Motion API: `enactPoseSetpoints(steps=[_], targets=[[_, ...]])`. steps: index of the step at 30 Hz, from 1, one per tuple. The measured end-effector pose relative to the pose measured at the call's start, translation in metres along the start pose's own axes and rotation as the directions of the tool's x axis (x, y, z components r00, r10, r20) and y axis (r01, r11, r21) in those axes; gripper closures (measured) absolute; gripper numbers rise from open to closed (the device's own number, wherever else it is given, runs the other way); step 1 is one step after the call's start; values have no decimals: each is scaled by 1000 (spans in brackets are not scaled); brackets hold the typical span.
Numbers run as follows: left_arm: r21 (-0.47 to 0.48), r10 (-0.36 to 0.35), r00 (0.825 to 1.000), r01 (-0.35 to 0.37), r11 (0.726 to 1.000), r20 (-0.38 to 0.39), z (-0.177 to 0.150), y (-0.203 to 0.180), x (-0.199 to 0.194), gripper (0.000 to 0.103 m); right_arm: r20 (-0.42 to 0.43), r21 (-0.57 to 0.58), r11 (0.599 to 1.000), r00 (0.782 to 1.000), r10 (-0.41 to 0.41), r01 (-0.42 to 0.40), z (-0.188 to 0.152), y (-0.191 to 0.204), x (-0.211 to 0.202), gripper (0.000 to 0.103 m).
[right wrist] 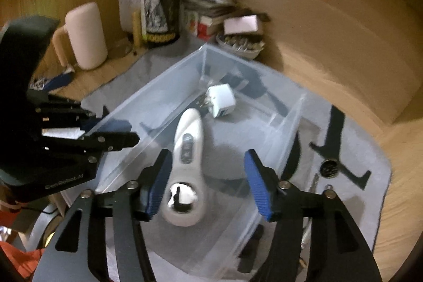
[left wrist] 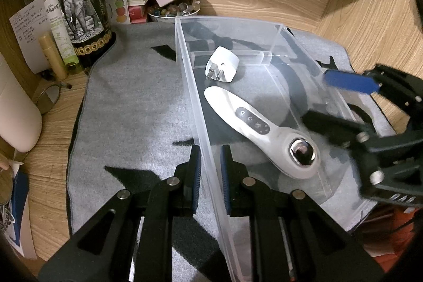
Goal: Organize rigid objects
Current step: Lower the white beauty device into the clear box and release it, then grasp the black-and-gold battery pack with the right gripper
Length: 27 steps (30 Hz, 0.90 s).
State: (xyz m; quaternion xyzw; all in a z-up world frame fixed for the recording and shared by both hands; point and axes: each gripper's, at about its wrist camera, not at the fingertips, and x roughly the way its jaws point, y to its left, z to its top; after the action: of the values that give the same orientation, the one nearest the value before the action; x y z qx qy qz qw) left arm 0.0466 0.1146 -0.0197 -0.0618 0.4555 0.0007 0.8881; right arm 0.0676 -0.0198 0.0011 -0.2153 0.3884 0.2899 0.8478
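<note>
A: left gripper is pinched tight on the clear bin wall.

B: yep, right gripper is spread, nothing held. White massager lies in the bin below, plug adapter beyond it.

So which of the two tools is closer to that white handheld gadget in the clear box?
Right. The right tool stands open around the white gadget's round metal head; the left tool is shut on the clear box's side wall, beside it.
</note>
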Motion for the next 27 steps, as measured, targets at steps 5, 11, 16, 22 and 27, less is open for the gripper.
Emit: enactPoseSetpoints(steps=[5, 11, 16, 22, 27], targets=[[1, 5, 1000, -5, 1000, -3, 1, 0, 0, 89, 61, 34, 998, 997, -52, 50, 0, -14, -19, 36], [1, 11, 1000, -11, 1000, -8, 2, 0, 0, 89, 120, 97, 983, 979, -166, 155, -6, -40, -44, 27], [-1, 17, 1000, -17, 1000, -12, 3, -1, 1, 89, 126, 156, 954, 953, -275, 254, -22, -66, -62, 25], [2, 23, 1000, -23, 1000, -15, 3, -1, 1, 89, 79, 245, 918, 938, -339, 311, -54, -94, -75, 25], [0, 32, 999, -32, 999, -16, 2, -1, 1, 89, 17, 284, 906, 944, -330, 312, -82, -104, -70, 25]])
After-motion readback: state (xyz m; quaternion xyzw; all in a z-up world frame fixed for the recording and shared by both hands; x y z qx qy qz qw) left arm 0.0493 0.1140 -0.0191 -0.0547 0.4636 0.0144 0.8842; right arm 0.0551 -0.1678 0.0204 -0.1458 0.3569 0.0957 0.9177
